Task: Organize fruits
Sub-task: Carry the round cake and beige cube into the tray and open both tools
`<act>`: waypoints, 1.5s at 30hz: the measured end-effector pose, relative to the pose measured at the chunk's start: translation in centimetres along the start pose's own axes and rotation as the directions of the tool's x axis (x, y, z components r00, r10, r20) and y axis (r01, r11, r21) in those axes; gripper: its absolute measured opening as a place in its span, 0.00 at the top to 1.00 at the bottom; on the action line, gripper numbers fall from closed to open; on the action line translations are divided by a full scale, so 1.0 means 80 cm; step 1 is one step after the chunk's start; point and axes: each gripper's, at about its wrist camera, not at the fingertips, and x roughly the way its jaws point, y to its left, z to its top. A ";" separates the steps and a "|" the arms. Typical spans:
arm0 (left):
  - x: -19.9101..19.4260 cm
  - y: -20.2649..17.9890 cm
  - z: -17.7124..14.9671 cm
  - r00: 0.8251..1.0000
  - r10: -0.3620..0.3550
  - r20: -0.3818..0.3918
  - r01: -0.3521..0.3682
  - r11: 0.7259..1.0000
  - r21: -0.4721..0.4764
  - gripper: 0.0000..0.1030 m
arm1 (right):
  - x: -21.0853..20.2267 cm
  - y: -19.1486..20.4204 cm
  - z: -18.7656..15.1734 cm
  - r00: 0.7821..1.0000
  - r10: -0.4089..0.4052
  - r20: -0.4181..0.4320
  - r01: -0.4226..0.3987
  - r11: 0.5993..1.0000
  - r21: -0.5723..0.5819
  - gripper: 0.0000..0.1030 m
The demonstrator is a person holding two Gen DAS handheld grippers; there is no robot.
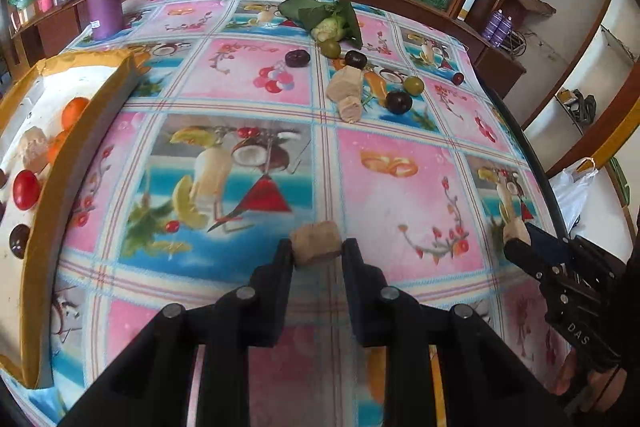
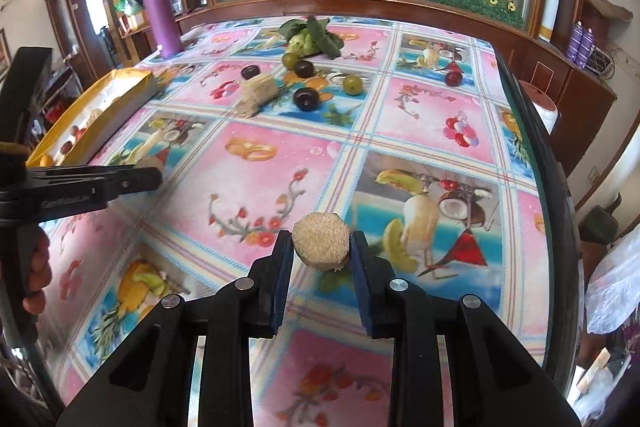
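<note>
Reading "DAS" on right hand-held gripper [image 1: 516, 237]; other lettering blurred.

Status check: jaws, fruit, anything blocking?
Left gripper shut on tan chunk. Right gripper shut on round slice. Tray left, path clear.

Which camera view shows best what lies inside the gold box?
The left wrist view: the gold box opens toward it, fruit visible. In the right wrist view the gold box is far and mostly side-on.
</note>
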 end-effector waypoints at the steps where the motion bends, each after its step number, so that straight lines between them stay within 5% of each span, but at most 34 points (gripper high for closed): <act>1: -0.007 0.004 -0.006 1.000 0.007 0.004 -0.007 1.000 0.006 0.73 | -0.001 0.006 -0.002 1.000 0.001 -0.002 -0.001 1.000 -0.004 0.72; 21: -0.103 0.094 -0.041 0.993 0.037 0.109 -0.034 0.999 -0.021 0.73 | -0.001 0.153 0.020 0.999 0.045 -0.003 -0.045 0.995 -0.085 0.73; 36: -0.143 0.228 -0.047 0.978 0.159 0.137 -0.133 0.975 -0.178 0.73 | 0.026 0.274 0.079 0.986 0.169 -0.008 -0.167 0.965 -0.204 0.73; 45: -0.140 0.287 -0.048 0.972 0.211 0.107 -0.189 0.964 -0.187 0.73 | 0.055 0.337 0.123 0.966 0.256 -0.023 -0.252 0.930 -0.268 0.73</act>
